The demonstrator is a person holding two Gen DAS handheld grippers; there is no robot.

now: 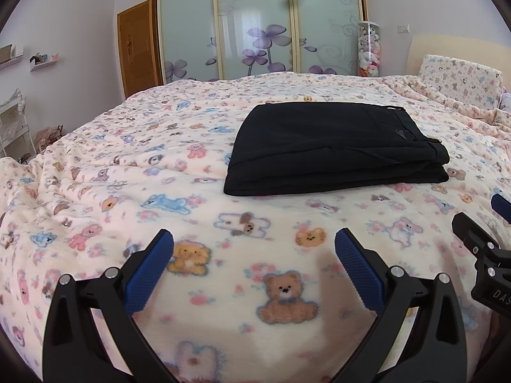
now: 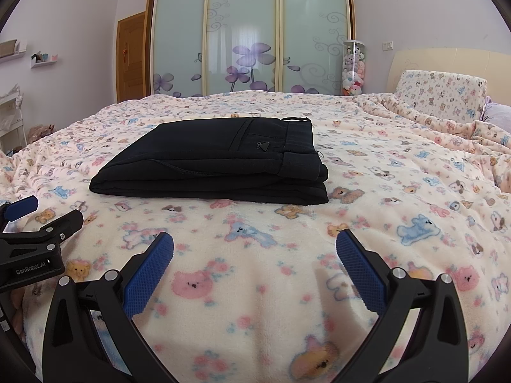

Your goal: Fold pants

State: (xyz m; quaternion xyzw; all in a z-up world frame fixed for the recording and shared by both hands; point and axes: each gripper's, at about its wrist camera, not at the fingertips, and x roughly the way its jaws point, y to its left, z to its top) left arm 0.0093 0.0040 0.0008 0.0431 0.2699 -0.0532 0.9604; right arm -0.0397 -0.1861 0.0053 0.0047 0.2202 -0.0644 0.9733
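Note:
Black pants (image 1: 329, 146) lie folded into a flat rectangle on the bear-print blanket, waistband toward the right; the right wrist view shows the same pants (image 2: 217, 162) ahead and slightly left. My left gripper (image 1: 254, 242) hovers open over bare blanket, well short of the pants' near edge. My right gripper (image 2: 254, 245) is also open with nothing between its blue pads, short of the pants too. Each gripper shows in the other's view: the right gripper (image 1: 488, 220) at the right edge, the left gripper (image 2: 48, 210) at the left edge.
The blanket (image 1: 127, 191) covers the whole bed. A pillow (image 2: 440, 95) and headboard stand at the far right. Sliding wardrobe doors (image 2: 249, 35), a wooden door (image 1: 137, 48), a tube of plush toys (image 2: 353, 67) and wall shelves (image 1: 43, 60) lie beyond the bed.

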